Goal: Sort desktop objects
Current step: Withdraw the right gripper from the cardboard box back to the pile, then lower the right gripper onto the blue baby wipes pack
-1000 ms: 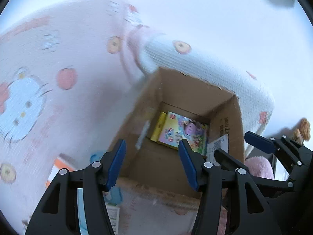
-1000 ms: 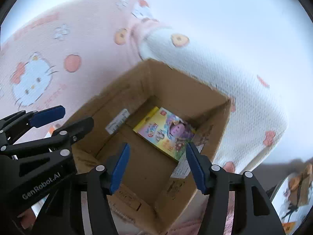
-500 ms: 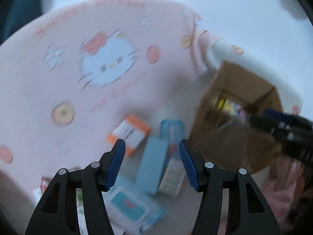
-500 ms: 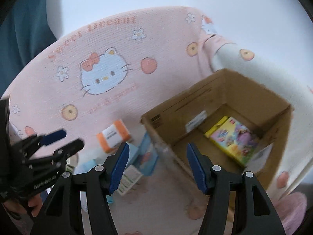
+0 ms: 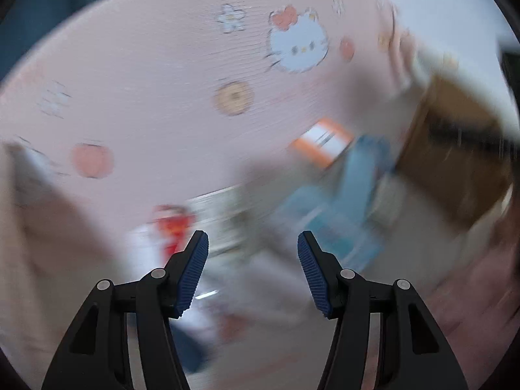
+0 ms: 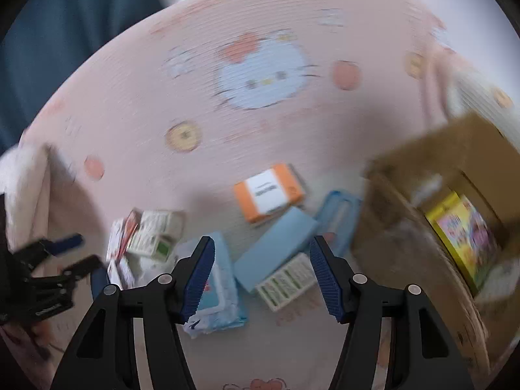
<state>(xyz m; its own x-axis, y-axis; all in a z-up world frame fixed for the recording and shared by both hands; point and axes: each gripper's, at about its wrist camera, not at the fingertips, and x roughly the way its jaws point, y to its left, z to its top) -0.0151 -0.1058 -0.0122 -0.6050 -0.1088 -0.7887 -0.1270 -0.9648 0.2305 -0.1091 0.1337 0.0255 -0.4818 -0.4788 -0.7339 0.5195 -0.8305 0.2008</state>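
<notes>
Several small boxes lie on a pink cartoon-cat blanket (image 6: pixel 260 74). An orange and white box (image 6: pixel 268 191), a light blue box (image 6: pixel 276 247), a white and green box (image 6: pixel 287 281) and a blue wipes pack (image 6: pixel 216 289) lie in front of my right gripper (image 6: pixel 261 273), which is open and empty above them. A brown cardboard box (image 6: pixel 432 175) at the right holds a yellow picture box (image 6: pixel 464 234). My left gripper (image 5: pixel 252 269) is open and empty; its view is blurred, showing the orange box (image 5: pixel 321 144) and blue boxes (image 5: pixel 351 201).
More white, red and green cartons (image 6: pixel 146 230) lie at the left, near the left gripper (image 6: pixel 58 256) as seen from the right wrist. A blue curtain (image 6: pixel 65 32) hangs behind the bed. A red and white carton (image 5: pixel 169 227) lies before the left gripper.
Both grippers have pulled back and swung left, away from the cardboard box, toward the loose boxes on the blanket. Both stay open and empty.
</notes>
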